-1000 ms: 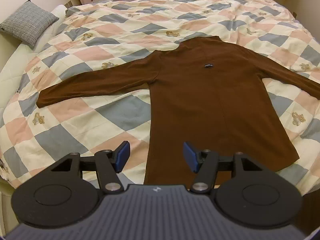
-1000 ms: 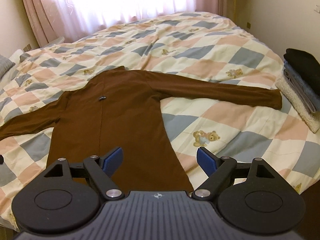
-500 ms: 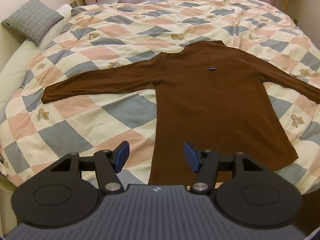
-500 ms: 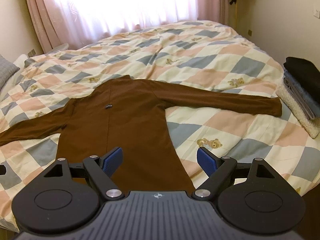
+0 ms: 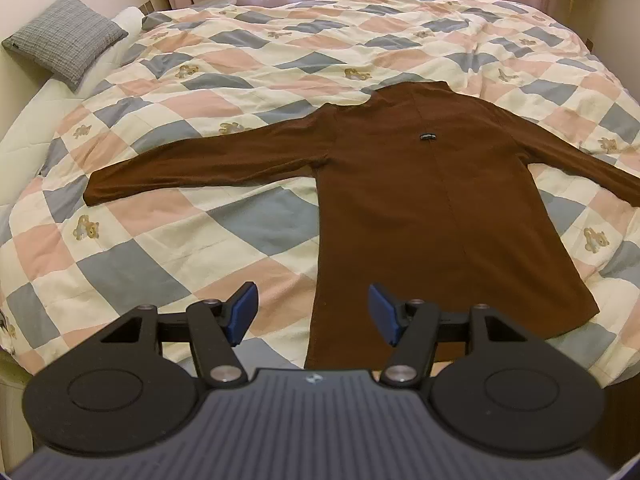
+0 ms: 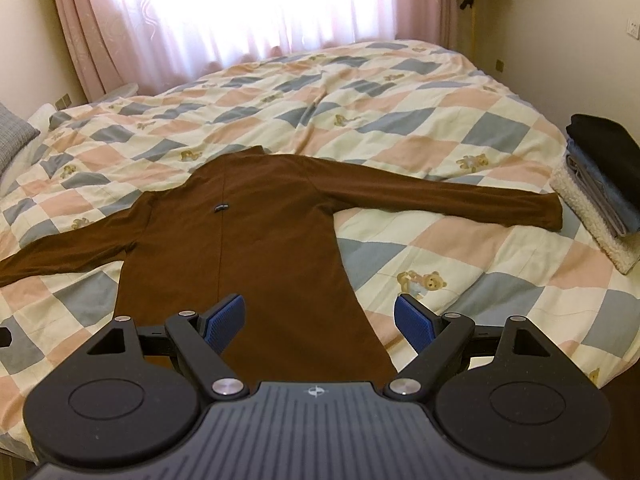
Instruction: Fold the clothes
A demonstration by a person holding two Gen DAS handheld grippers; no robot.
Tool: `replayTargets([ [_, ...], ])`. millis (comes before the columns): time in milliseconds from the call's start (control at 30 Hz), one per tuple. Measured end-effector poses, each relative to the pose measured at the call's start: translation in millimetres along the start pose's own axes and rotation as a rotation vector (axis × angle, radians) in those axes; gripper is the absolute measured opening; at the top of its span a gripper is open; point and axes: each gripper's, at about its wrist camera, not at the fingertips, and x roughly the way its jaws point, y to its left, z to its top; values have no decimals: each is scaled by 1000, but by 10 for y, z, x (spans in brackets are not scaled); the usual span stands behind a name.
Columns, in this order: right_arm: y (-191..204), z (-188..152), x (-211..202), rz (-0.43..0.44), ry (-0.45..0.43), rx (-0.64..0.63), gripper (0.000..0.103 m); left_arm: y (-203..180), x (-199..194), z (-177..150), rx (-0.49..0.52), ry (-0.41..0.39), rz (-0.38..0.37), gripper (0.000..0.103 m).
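Observation:
A brown long-sleeved top (image 5: 432, 216) lies flat on the bed, back side up, collar away from me, both sleeves spread out sideways. It also shows in the right wrist view (image 6: 248, 248). My left gripper (image 5: 312, 314) is open and empty, held above the hem's left corner. My right gripper (image 6: 320, 320) is open and empty, held above the hem's right side. The left sleeve end (image 5: 100, 190) lies far left; the right sleeve end (image 6: 548, 214) lies far right.
The bed has a checked quilt (image 5: 224, 220) with bear prints. A grey pillow (image 5: 64, 42) sits at the far left. A stack of folded clothes (image 6: 600, 184) sits at the bed's right edge. Curtains (image 6: 240, 12) hang behind the bed.
Both grippers have drawn back and risen a little, so the top looks farther away. Both stay open and empty. The top has not moved.

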Motion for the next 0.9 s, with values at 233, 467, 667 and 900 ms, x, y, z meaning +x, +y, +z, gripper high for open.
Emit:
replayTargets([
  [233,6,38,95,11,9,-4,85,23,68,50,-18,7,25,60],
  [467,-17,230,327,55,36,-64,85,-40,113,149,-85,9,75,59],
  [667,-70,480,531,119,42,-117,85,-103,150,236,-146,9,121,60],
  [900,-137,660,742,154,51,-160,85,-261,208,311,-168,9,126,60],
])
